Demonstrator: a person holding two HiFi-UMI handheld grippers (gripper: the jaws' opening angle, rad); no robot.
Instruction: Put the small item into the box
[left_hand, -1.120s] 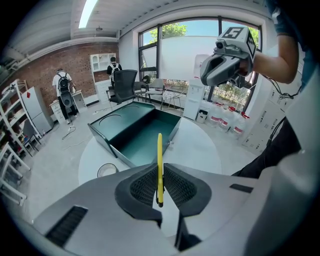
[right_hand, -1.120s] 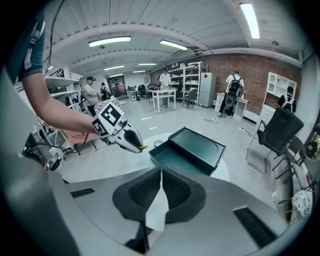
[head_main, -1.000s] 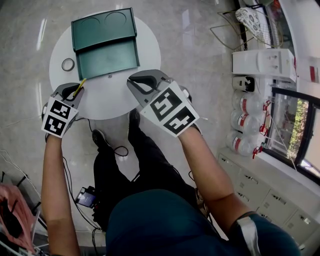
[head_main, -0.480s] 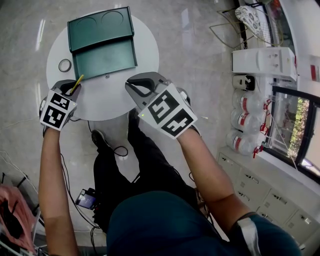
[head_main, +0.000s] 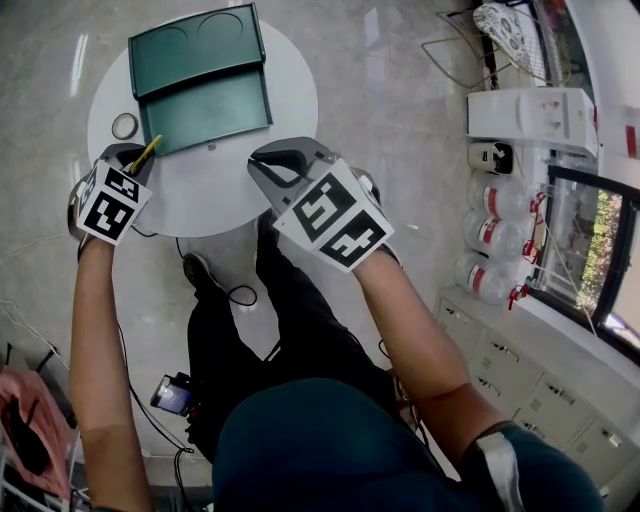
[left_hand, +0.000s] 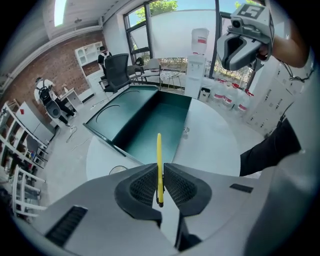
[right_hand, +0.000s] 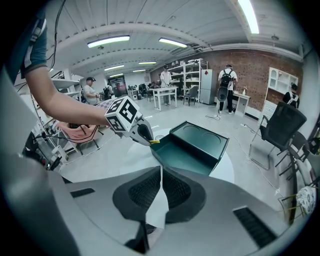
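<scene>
A dark green box (head_main: 205, 108) lies open on the round white table (head_main: 215, 190), its lid (head_main: 195, 45) folded back on the far side. My left gripper (head_main: 132, 157) is shut on a thin yellow stick (head_main: 147, 152) at the box's near left corner. In the left gripper view the stick (left_hand: 159, 167) stands between the pads and points at the box (left_hand: 150, 122). My right gripper (head_main: 278, 162) hovers over the table's near right edge, shut on nothing. The right gripper view looks past its jaws (right_hand: 160, 182) to the box (right_hand: 192, 145) and the left gripper (right_hand: 134, 127).
A small ring (head_main: 125, 125) lies on the table left of the box. The person's legs and shoes (head_main: 200, 275) are below the table's near edge. White cabinets and water bottles (head_main: 490, 215) stand on the right. Cables run over the floor on the left.
My left gripper has carried the yellow stick away from me and slightly left, up to the box's near left corner. The right gripper has barely shifted.
</scene>
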